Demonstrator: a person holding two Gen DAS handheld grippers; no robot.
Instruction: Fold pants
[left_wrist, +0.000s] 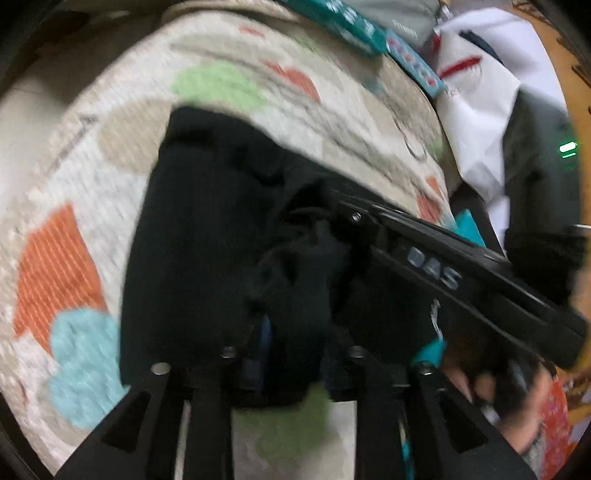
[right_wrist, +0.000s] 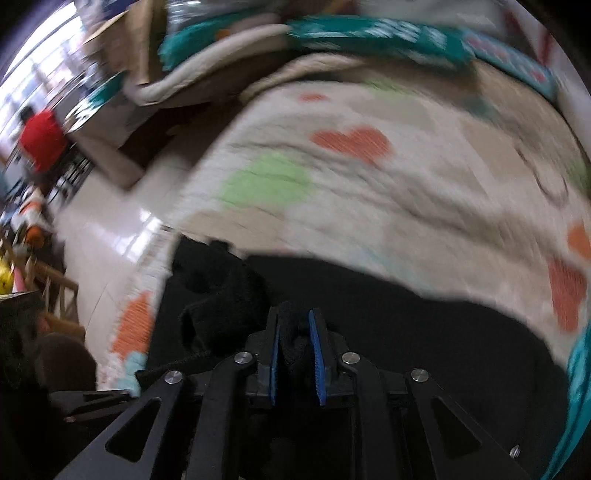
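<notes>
Both grippers, left (left_wrist: 295, 332) and right (right_wrist: 295, 354), were clamped on the black pants (left_wrist: 207, 240) mid-frame, over the patterned blanket (left_wrist: 221, 81).

Only one text can be read: the grey raised letters "DAS" on the side of the long black plastic gripper body (left_wrist: 432, 271), in the left wrist view. The teal cardboard box with white print (left_wrist: 347, 22) at the edge of the patterned quilt carries letters, but they are too blurred to read in both views.
</notes>
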